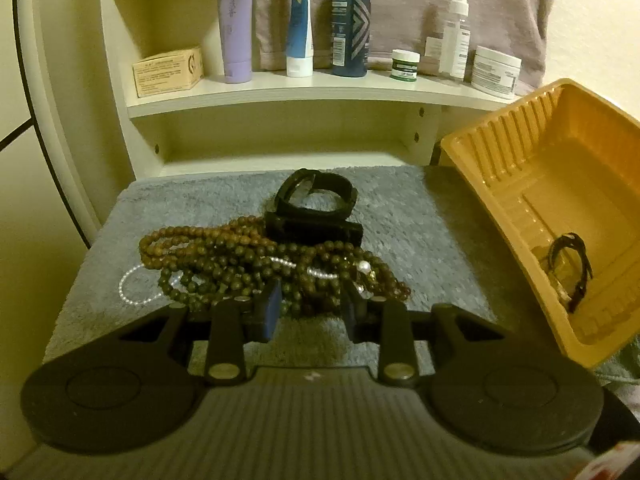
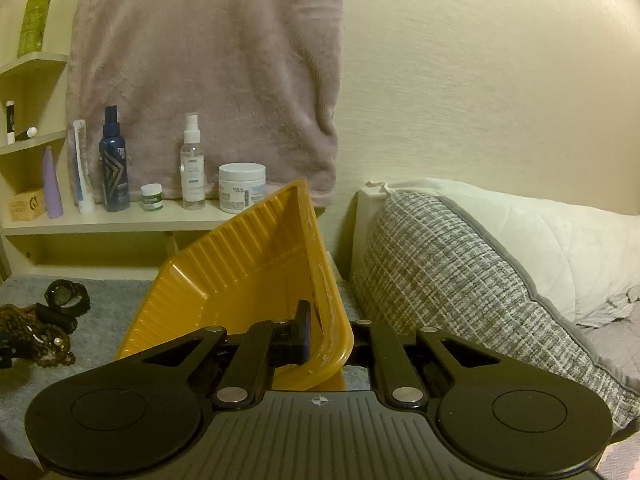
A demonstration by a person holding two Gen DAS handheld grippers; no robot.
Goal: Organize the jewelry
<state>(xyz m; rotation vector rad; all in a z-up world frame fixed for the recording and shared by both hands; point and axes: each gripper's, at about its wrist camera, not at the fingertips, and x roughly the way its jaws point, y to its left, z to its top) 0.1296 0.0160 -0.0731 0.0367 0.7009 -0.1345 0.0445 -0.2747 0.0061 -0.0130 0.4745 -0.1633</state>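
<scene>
My left gripper (image 1: 312, 304) hangs over the near edge of the beads (image 1: 256, 264), jaws part open around a few strands, not pinching. The heap runs left to right across them. To its right, my right gripper (image 2: 320, 340) clamps the tilted tray's (image 1: 500, 152) wall.

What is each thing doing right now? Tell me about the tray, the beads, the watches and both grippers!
Yellow tray: tilted up, pinched at its rim.
Right gripper: shut on the tray's rim.
Left gripper: jaws part open around the bead pile, not seen pinching it.
Brown beads: tangled heap on the grey mat.
Pearl strand: lying partly under the beads.
Black watch: on the mat, behind the beads.
Small watch: already in the tray.
</scene>
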